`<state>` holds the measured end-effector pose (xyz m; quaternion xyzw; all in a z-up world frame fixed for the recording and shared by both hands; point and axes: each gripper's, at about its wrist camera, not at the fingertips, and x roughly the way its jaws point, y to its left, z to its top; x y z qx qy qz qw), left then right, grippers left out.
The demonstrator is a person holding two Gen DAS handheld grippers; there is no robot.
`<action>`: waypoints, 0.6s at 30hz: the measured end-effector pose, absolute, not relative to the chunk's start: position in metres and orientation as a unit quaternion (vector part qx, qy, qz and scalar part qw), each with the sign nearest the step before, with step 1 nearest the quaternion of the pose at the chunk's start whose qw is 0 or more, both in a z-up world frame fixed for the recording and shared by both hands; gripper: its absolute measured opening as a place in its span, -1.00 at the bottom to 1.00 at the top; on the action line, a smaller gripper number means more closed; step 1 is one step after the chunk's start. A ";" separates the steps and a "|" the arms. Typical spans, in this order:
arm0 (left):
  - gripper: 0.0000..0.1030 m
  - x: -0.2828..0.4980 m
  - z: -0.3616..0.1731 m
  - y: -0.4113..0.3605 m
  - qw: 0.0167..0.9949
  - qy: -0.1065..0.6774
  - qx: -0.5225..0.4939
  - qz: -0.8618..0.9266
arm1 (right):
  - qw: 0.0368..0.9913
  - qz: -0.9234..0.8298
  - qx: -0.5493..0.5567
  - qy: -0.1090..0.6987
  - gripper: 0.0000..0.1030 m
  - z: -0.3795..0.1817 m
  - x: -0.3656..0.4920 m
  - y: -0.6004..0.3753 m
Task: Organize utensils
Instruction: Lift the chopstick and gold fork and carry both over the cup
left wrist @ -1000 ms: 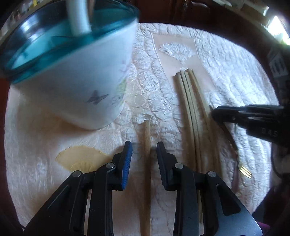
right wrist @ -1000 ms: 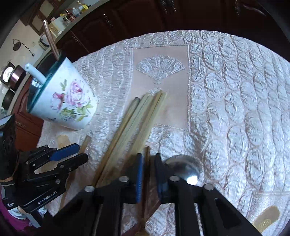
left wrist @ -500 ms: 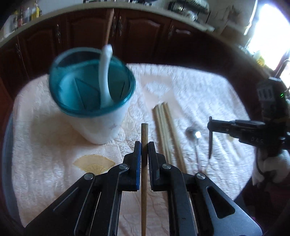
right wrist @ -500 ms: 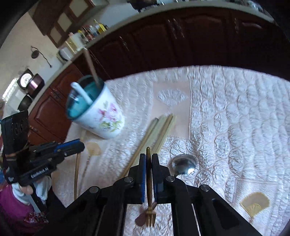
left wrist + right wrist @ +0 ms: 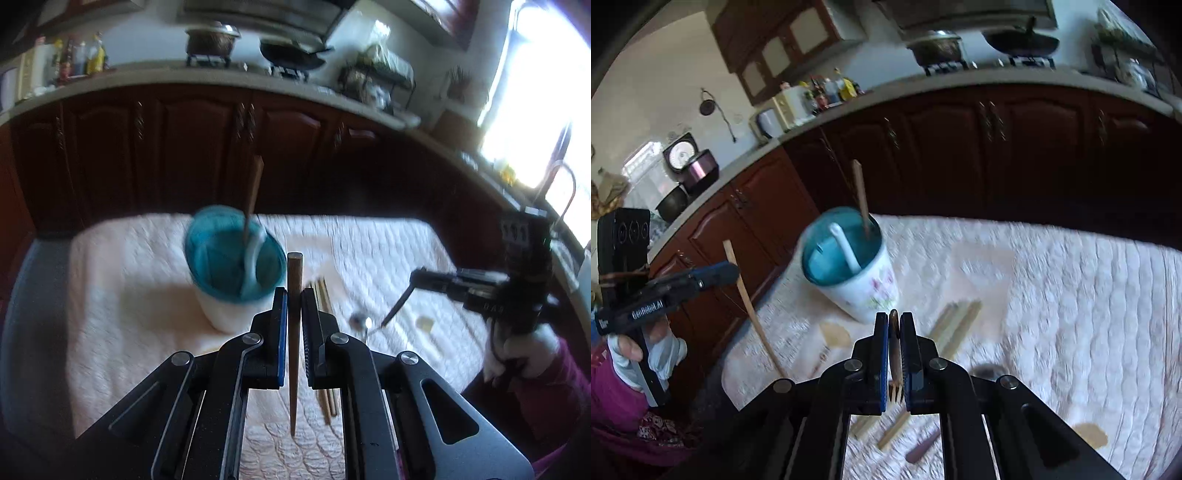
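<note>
Left wrist view: the left gripper [image 5: 294,312] fills the lower middle of the frame, its jaws clamped on a brown wooden chopstick [image 5: 294,332] that runs straight up between the pads, blunt end topmost. Just above and to the left stands the blue-lined cup [image 5: 236,266], blurred, with a white spoon [image 5: 255,254] and a dark stick already leaning inside. At the right edge the right gripper [image 5: 413,282] holds a thin dark-handled fork [image 5: 397,306] slanting down over the quilted cloth [image 5: 129,314]. A metal spoon [image 5: 361,322] and a bundle of pale chopsticks [image 5: 325,295] lie on the cloth.

Right wrist view: the right gripper [image 5: 894,332] sits at lower centre, jaws pressed together on the fork [image 5: 895,369], tines hanging below the pads. The floral cup [image 5: 849,266] is just above. At far left the left gripper [image 5: 733,273] carries its chopstick [image 5: 750,306] steeply.

To do the drop well, I would bring one piece over the rim at a time, tip it near upright, aim for the free side away from the white spoon, and release only once the lower end is inside.
</note>
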<state>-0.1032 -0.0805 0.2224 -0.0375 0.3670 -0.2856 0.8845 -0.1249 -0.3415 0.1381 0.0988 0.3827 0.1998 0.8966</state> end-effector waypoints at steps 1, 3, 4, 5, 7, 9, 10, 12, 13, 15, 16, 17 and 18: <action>-0.88 -0.101 0.232 -0.076 0.888 0.360 -0.042 -0.282 | 0.899 0.203 0.097 0.376 -0.89 0.145 -0.122 -0.338; -0.88 -0.096 0.251 -0.066 0.897 0.345 -0.047 -0.273 | 0.902 0.211 0.095 0.364 -0.89 0.158 -0.116 -0.334; -0.88 -0.094 0.257 -0.063 0.900 0.338 -0.050 -0.271 | 0.904 0.214 0.094 0.359 -0.89 0.164 -0.112 -0.331; -0.88 -0.092 0.265 -0.058 0.903 0.331 -0.053 -0.268 | 0.906 0.216 0.090 0.353 -0.89 0.171 -0.107 -0.327; -0.88 -0.085 0.281 -0.051 0.911 0.316 -0.055 -0.260 | 0.908 0.219 0.087 0.347 -0.89 0.179 -0.101 -0.320; -0.88 -0.077 0.293 -0.046 0.919 0.302 -0.054 -0.248 | 0.909 0.222 0.084 0.341 -0.89 0.186 -0.091 -0.313; -0.88 -0.072 0.298 -0.044 0.923 0.296 -0.053 -0.241 | 0.911 0.223 0.082 0.338 -0.89 0.189 -0.086 -0.309; -0.88 -0.062 0.305 -0.041 0.928 0.287 -0.055 -0.231 | 0.912 0.223 0.080 0.334 -0.89 0.194 -0.079 -0.303; -0.88 -0.056 0.310 -0.040 0.930 0.283 -0.056 -0.227 | 0.913 0.223 0.080 0.332 -0.89 0.196 -0.074 -0.300; -0.88 -0.046 0.316 -0.042 0.934 0.274 -0.055 -0.220 | 0.916 0.219 0.074 0.328 -0.89 0.199 -0.065 -0.293; -0.88 -0.041 0.318 -0.044 0.937 0.269 -0.052 -0.215 | 0.917 0.216 0.071 0.327 -0.89 0.200 -0.061 -0.291; -0.88 -0.036 0.320 -0.046 0.941 0.263 -0.046 -0.209 | 0.918 0.215 0.071 0.327 -0.89 0.200 -0.056 -0.289; -0.88 -0.030 0.320 -0.048 0.943 0.260 -0.041 -0.204 | 0.917 0.214 0.072 0.328 -0.89 0.199 -0.053 -0.288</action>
